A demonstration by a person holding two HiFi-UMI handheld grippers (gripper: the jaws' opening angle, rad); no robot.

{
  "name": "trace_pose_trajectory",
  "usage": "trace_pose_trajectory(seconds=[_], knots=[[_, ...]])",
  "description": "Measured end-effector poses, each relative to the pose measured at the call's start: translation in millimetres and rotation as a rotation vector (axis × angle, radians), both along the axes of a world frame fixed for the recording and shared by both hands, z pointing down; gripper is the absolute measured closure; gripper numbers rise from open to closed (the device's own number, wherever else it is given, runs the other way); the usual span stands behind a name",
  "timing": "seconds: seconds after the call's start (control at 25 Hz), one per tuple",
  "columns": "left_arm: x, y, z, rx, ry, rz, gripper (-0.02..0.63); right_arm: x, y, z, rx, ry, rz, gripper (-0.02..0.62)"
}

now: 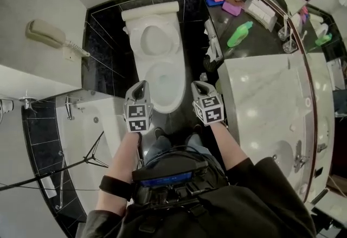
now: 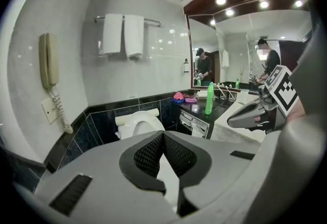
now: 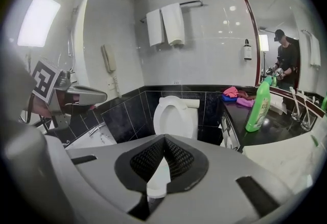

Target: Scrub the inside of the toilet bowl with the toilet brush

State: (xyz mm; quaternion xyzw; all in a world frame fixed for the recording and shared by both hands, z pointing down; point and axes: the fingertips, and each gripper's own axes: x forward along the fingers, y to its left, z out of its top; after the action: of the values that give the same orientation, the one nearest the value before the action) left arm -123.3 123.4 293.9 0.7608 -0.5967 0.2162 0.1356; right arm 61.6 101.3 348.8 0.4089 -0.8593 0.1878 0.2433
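Fingers of the left gripper [image 1: 138,85] and right gripper [image 1: 198,86] are pressed together and hold nothing. The glossy white toilet bowl [image 1: 176,96] lies at 12 o'clock, its oval running away. What is probably the toilet brush [image 1: 210,42], a slim white handle in a dark holder, stands at 1 o'clock, nearer the right gripper.

Closed tongs [image 3: 163,140] before white toilet [image 3: 175,115]
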Motion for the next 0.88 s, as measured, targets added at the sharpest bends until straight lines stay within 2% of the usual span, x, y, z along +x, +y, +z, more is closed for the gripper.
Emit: trace_pose_trajectory(seconds=[0.28, 0.44, 0.88], knots=[[-21.1, 16.8, 15.0, -0.005, 0.011, -0.018, 0.604, -14.7, 13.9, 16.1, -0.033, 0.037, -0.010, 0.592], [-15.7, 20.0, 12.1, -0.018, 0.039, 0.012, 0.604, -18.8, 19.4, 15.0, -0.056, 0.036, 0.010, 0.592], [-8.1, 31.9, 30.8, -0.045, 0.041, 0.090, 0.604, -16.2, 30.2, 35.0, -0.088, 0.070, 0.048, 0.586]])
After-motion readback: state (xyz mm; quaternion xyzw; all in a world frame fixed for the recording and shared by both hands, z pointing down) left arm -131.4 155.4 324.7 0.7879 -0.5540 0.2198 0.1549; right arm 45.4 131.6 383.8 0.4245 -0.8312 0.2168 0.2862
